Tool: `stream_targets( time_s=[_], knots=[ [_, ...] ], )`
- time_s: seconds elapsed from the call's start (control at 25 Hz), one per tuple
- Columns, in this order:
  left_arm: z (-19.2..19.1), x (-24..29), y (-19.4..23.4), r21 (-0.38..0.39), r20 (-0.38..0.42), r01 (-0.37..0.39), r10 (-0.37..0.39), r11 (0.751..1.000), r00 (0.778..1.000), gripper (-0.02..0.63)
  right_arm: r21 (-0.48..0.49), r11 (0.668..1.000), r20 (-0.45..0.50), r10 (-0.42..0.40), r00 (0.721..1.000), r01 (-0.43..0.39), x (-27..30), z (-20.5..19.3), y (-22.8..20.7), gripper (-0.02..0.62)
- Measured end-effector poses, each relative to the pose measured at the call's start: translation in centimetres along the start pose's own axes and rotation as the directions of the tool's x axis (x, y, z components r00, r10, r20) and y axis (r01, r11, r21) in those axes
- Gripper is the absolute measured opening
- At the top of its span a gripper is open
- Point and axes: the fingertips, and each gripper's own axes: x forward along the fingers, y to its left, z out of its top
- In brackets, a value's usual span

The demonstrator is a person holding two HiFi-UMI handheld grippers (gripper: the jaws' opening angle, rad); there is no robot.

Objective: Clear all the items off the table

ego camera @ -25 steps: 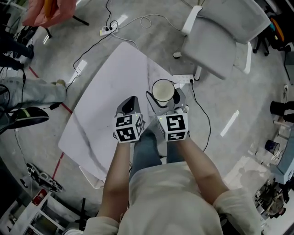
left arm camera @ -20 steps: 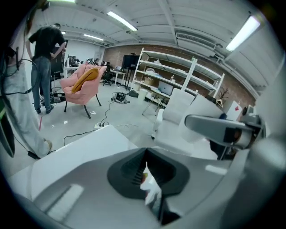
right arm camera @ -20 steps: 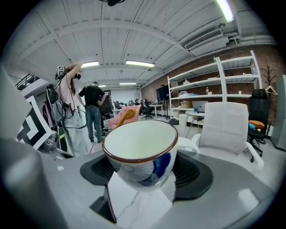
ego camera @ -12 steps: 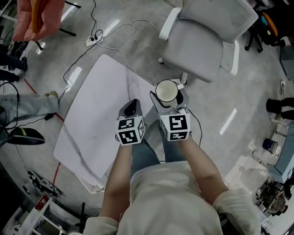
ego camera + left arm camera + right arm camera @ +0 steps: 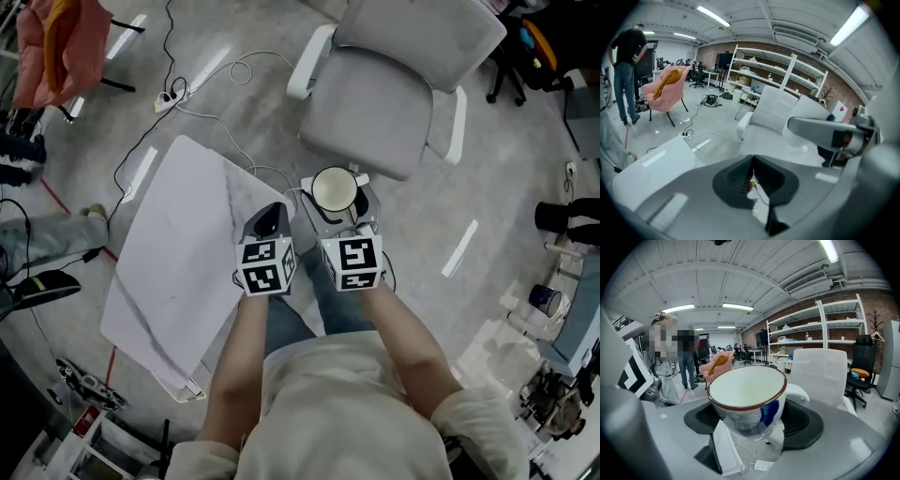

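Observation:
A white cup (image 5: 334, 187) with a brown rim and blue pattern sits upright between the jaws of my right gripper (image 5: 336, 208), which is shut on it. In the right gripper view the cup (image 5: 747, 399) fills the middle, the black pads (image 5: 801, 423) pressing on its sides. My left gripper (image 5: 268, 219) is beside it on the left, shut with nothing in it; its ribbed pads (image 5: 743, 176) meet. Both grippers hang over the floor, just past the right edge of the white table (image 5: 173, 253). The cup's handle is hidden.
A grey office chair (image 5: 384, 84) stands straight ahead, close to the grippers. A power strip (image 5: 167, 97) and cables lie on the floor beyond the table. A pink chair with an orange cloth (image 5: 663, 86) and a standing person (image 5: 623, 70) are further left. Shelves (image 5: 778, 79) line the back wall.
Both grippers, the right one still carrying the cup, have moved off the table towards the grey chair. The table has slid left in the head view and the chair has come nearer.

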Motion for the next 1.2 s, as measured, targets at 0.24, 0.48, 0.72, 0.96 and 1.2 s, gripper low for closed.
stream_targets(
  time_s=[0.24, 0.48, 0.72, 0.96, 1.2],
  knots=[
    [1.7, 4.0, -3.8, 0.001, -0.007, -0.006, 0.006, 1.000, 1.000, 0.009, -0.010, 1.000, 0.001, 0.001, 1.000, -0.001, 0.9, 0.9, -5.5, 0.388],
    [3.1, 6.8, -6.5, 0.009, 0.000, -0.019, 0.019, 1.000, 1.000, 0.009, -0.003, 1.000, -0.004, 0.004, 1.000, -0.004, 1.8, 0.6, -9.7, 0.388],
    [3.7, 8.9, -8.1, 0.025, -0.010, -0.014, 0.014, 1.000, 1.000, 0.009, 0.007, 1.000, -0.016, -0.008, 1.000, 0.008, 2.5, -0.2, -12.8, 0.388],
    [3.8, 10.9, -9.1, 0.032, -0.022, -0.002, 0.002, 1.000, 1.000, 0.009, 0.019, 0.999, -0.022, -0.037, 0.999, 0.038, 3.3, -0.9, -15.4, 0.388],
    [3.9, 13.0, -9.5, 0.046, -0.038, 0.026, -0.024, 0.999, 0.999, 0.009, 0.040, 0.996, -0.029, -0.082, 0.996, 0.083, 4.3, -1.9, -17.5, 0.388]
  ],
)
